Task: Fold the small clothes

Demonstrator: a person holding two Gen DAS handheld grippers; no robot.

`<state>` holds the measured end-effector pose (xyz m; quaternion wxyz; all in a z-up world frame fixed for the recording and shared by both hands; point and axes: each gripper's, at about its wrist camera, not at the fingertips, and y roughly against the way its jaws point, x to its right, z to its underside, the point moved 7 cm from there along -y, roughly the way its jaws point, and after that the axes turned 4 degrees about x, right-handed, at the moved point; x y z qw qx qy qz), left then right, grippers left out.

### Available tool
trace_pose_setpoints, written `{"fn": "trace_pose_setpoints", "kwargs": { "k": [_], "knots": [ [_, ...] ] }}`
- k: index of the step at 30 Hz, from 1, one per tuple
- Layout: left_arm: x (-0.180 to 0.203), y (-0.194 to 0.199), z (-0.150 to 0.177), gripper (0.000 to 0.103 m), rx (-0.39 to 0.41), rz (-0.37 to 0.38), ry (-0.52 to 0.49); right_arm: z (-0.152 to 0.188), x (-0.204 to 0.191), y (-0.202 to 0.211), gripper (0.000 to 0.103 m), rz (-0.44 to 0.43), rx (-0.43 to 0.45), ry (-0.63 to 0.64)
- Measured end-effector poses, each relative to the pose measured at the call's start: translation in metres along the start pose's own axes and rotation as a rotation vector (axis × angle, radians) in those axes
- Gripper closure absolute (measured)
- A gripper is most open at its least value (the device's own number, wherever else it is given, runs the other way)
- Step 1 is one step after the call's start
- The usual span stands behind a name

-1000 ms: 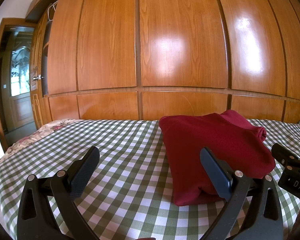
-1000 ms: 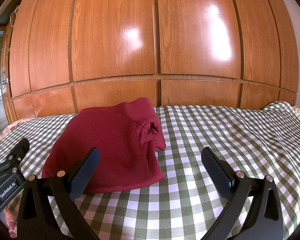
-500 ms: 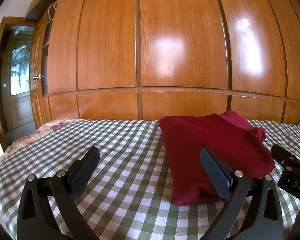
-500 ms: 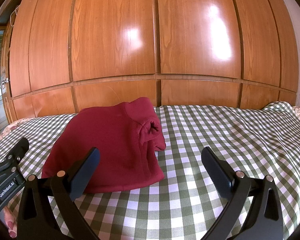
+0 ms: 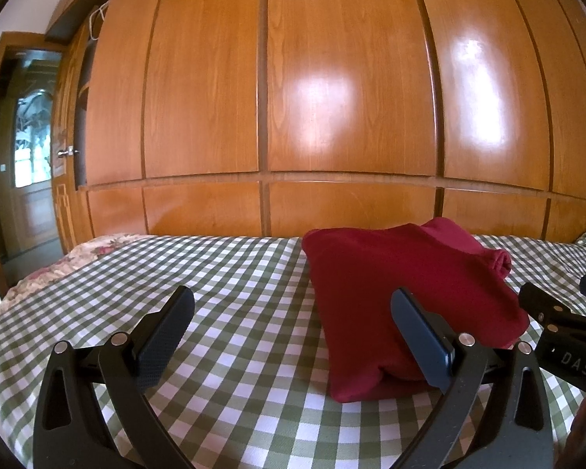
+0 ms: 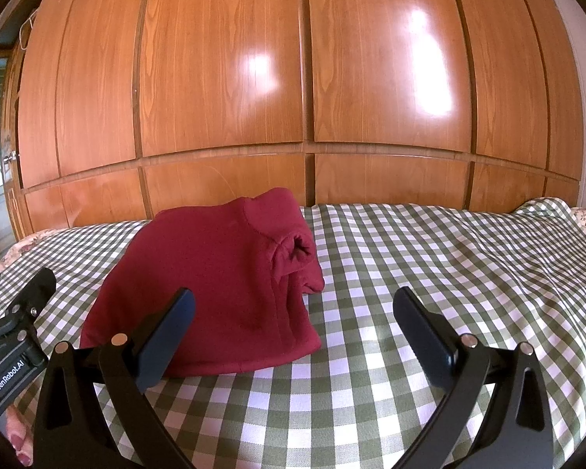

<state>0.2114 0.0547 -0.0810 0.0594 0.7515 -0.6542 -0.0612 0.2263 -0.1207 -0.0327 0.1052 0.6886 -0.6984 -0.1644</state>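
A dark red garment (image 5: 402, 289) lies folded into a compact block on the green-and-white checked bedspread (image 5: 230, 312). One rolled cuff or sleeve end (image 6: 299, 248) sticks out on its right side. My left gripper (image 5: 291, 326) is open just in front of the garment's left part, holding nothing. The right gripper (image 6: 293, 326) is also open and empty, hovering before the garment's (image 6: 215, 289) near right corner. Each gripper shows at the edge of the other's view: the right one (image 5: 558, 336) and the left one (image 6: 15, 332).
A glossy wooden wardrobe wall (image 5: 332, 97) rises right behind the bed. A doorway with a glazed door (image 5: 27, 148) opens at far left. A floral sheet (image 5: 78, 258) shows at the bed's left edge. Bare checked bedspread (image 6: 449, 273) stretches right of the garment.
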Motion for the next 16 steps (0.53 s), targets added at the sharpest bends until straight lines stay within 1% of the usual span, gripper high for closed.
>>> {"fn": "trace_pose_setpoints", "kwargs": {
  "k": [6,10,16],
  "knots": [
    [0.0001,0.0012,0.0,0.003,-0.003,-0.002,0.0,-0.0003,0.0,-0.0003,0.002,0.0,-0.001,-0.001],
    [-0.0014,-0.001,0.0022,0.003,-0.026,-0.007,-0.003,0.0021,0.0002,-0.0009,0.002,0.0,-0.004,-0.001],
    [-0.0047,-0.0034,0.0031,0.003,-0.037,-0.01,0.0,0.0031,0.0004,-0.0011,0.002,0.0,-0.007,-0.001]
  ]
}}
